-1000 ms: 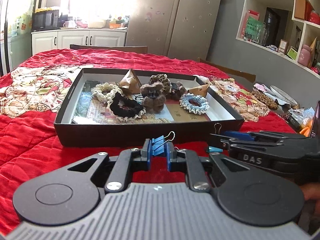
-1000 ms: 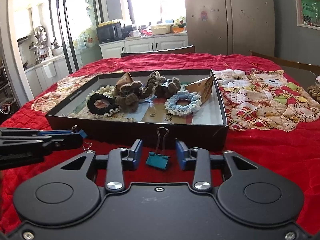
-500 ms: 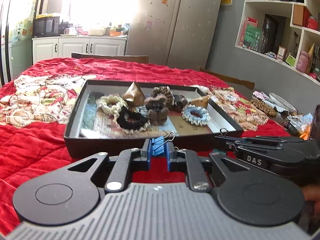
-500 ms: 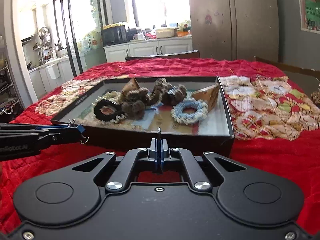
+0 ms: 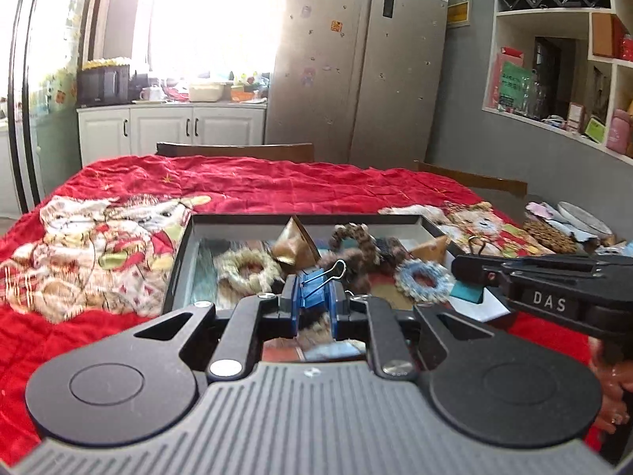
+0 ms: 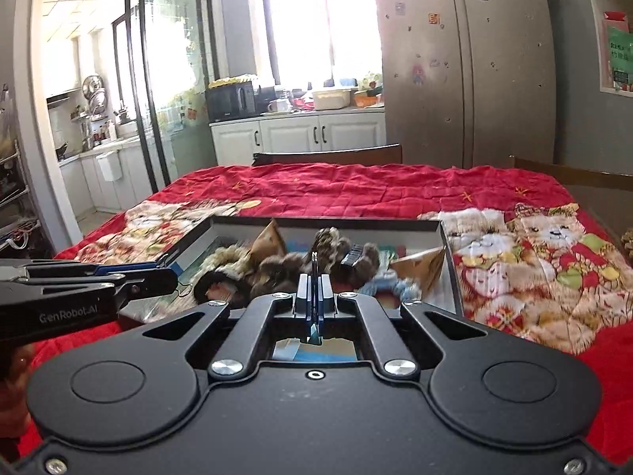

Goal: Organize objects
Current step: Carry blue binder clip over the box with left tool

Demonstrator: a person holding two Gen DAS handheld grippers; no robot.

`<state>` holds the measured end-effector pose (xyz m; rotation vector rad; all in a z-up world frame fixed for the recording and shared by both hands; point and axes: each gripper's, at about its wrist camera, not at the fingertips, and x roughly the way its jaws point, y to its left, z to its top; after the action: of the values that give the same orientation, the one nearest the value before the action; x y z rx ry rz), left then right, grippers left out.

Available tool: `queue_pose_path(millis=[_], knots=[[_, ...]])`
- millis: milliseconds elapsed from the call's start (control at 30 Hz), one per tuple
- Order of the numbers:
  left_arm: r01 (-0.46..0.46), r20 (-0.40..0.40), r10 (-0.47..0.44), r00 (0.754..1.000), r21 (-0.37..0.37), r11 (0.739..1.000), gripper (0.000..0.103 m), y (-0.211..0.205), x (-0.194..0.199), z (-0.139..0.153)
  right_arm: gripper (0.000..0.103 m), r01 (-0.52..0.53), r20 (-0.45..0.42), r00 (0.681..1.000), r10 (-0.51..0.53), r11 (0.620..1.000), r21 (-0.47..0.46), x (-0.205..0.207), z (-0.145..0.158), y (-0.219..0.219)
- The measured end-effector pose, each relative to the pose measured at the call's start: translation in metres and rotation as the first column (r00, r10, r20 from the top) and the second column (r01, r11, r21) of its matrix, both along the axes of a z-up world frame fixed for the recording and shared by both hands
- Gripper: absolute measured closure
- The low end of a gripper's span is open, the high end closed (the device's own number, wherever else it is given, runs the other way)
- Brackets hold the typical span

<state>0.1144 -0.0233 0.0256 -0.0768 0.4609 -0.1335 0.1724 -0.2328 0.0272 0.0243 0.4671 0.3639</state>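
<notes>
Red cloth, tray (image 5: 178, 261) just ahead below both grippers: left gripper (image 5: 312, 301) clamps blue clip (image 5: 316, 291), right gripper (image 6: 313, 304) pinches teal clip (image 6: 314, 330)

Binder clips: two, a blue one (image 5: 314, 292) and a teal one (image 6: 315, 332), one in each tool
Tools: two, left (image 5: 312, 301) and right (image 6: 314, 303)
Box: one (image 5: 178, 273)
Scrunchies: at least four, some blurred
Paper cones: two, brown (image 5: 294, 243) and tan (image 6: 421, 269)
</notes>
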Motion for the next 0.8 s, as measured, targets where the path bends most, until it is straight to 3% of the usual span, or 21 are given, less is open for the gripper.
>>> queue_pose_path(millis=[433, 800], knots=[[-0.056, -0.020, 0.057, 0.998, 0.051, 0.997, 0.086, -0.002, 0.053, -0.015, 0.100, 0.063, -0.031, 0.998, -0.063, 0.998, -0.021, 0.053, -0.016, 0.007], [-0.079, -0.041, 0.083, 0.996, 0.089, 0.993, 0.086, -0.003, 0.074, -0.032, 0.100, 0.092, -0.071, 0.993, -0.095, 0.995, -0.036, 0.074, -0.038, 0.008]])
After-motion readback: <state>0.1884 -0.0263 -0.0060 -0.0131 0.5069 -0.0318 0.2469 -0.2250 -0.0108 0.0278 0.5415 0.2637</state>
